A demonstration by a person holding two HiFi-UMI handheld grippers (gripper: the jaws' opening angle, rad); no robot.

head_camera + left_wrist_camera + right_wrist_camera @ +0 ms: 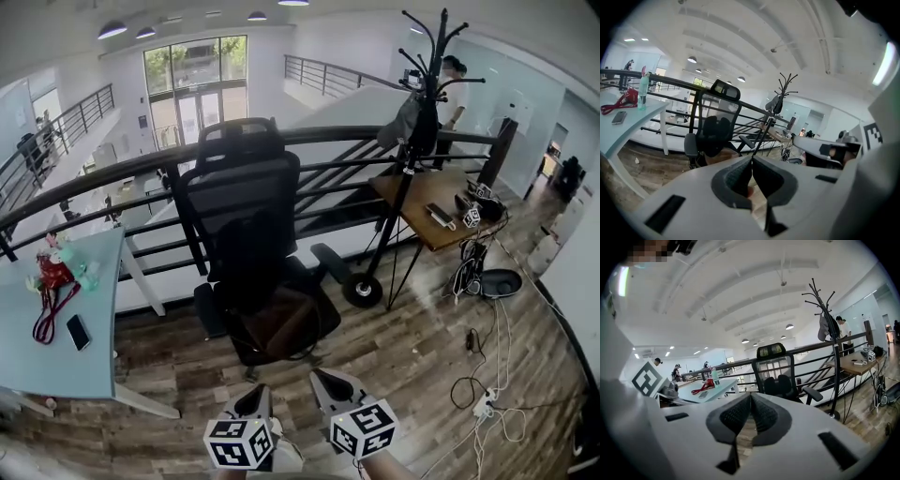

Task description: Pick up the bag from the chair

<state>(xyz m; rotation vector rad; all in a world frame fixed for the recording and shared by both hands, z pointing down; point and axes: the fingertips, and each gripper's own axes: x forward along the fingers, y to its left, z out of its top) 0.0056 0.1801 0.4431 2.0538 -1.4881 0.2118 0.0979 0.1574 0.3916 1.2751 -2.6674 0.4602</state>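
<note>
A black office chair stands in front of a railing, facing me. On its seat lies a brown bag, with a dark bulky shape against the backrest above it. The chair also shows in the left gripper view and the right gripper view. My left gripper and right gripper are side by side at the bottom of the head view, a short way short of the seat. Both are shut with nothing between the pads, as the left gripper and right gripper show in their own views.
A pale blue table at the left carries a red lanyard pouch and a phone. A coat stand and wooden desk stand at the right, with cables on the floor. A dark railing runs behind.
</note>
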